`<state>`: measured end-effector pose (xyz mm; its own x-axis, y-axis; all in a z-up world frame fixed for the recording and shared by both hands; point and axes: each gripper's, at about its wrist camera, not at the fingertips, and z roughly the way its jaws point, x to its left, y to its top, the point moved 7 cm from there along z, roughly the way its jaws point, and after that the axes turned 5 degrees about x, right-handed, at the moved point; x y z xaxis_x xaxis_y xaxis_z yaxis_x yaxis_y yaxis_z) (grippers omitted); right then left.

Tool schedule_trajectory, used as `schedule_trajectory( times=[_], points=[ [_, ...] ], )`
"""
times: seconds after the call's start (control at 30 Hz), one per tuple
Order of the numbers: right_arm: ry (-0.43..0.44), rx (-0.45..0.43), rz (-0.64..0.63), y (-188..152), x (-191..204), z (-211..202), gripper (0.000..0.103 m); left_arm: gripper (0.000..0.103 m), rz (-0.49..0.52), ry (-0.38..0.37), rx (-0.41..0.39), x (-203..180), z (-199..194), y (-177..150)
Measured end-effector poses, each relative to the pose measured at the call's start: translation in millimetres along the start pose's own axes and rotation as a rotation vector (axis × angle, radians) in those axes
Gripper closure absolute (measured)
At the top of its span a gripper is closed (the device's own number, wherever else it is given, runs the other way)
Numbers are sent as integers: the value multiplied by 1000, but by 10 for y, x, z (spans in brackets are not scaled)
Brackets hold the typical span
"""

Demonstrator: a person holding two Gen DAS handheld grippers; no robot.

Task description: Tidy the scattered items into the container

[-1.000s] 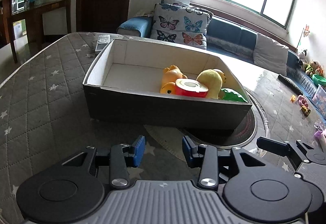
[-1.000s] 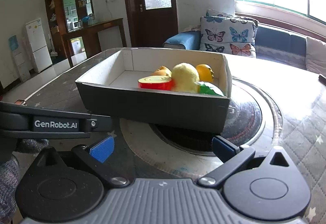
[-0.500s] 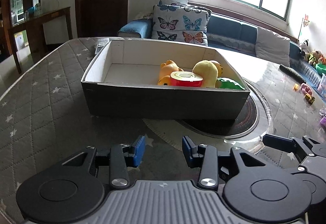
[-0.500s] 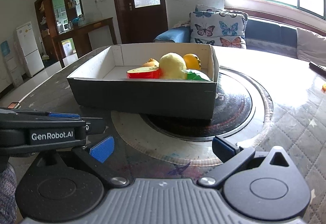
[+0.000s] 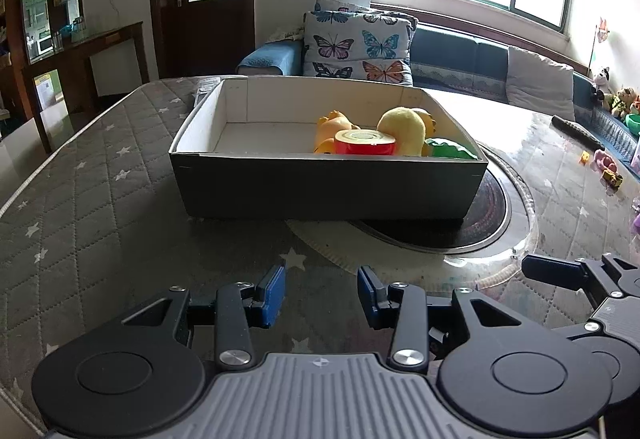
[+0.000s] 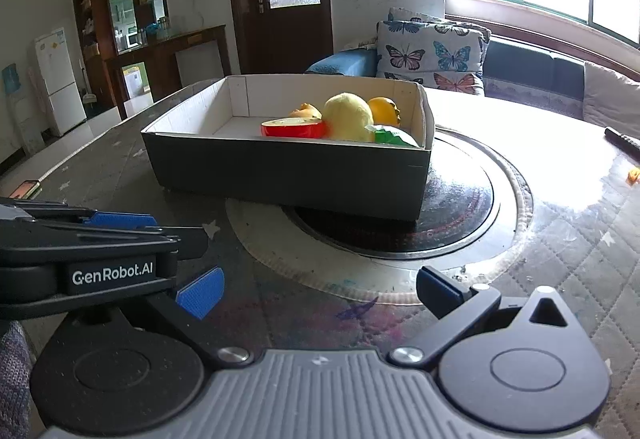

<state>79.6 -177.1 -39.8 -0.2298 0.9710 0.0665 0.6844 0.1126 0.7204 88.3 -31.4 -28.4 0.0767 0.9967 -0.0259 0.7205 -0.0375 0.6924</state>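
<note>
A dark cardboard box [image 5: 328, 187] with a white inside stands on the table, also seen in the right wrist view [image 6: 288, 175]. Inside it lie a red roll [image 5: 365, 143], an orange toy [image 5: 334, 125], a yellow plush [image 5: 402, 129] and a green item [image 5: 450, 150]; the right wrist view shows the red roll [image 6: 294, 128], the yellow plush [image 6: 347, 116] and the green item [image 6: 394, 136]. My left gripper [image 5: 321, 293] is open and empty, well short of the box. My right gripper [image 6: 318, 289] is open wide and empty, beside the left one [image 6: 100, 255].
The box rests partly on a round black hob [image 5: 484, 215] set in the quilted table cover [image 5: 80, 207]. A remote [image 5: 576, 129] and small toys [image 5: 606, 167] lie at the table's right. A sofa with butterfly cushions [image 5: 356, 47] stands behind.
Both grippers have drawn back from the box and lowered a little, so the box looks smaller and farther. Both stay open and empty.
</note>
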Motion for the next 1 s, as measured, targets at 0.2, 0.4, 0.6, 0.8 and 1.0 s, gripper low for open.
schedule_trajectory(
  times=[0.2, 0.4, 0.6, 0.8, 1.0],
  points=[
    [-15, 0, 3, -31, -26, -37, 0, 61, 18, 15, -14, -31, -47, -29],
    [-31, 1, -3, -63, -31, -96, 0, 61, 25, 14, -24, -52, -110, -73],
    [-41, -7, -22, -75, -8, -166, 0, 61, 23, 13, -33, -60, -172, -100],
    [-44, -12, -27, -73, -17, -205, 0, 61, 31, 18, -44, -79, -215, -100],
    [-46, -12, -25, -82, -43, -218, 0, 61, 33, 18, -42, -99, -214, -98]
  ],
)
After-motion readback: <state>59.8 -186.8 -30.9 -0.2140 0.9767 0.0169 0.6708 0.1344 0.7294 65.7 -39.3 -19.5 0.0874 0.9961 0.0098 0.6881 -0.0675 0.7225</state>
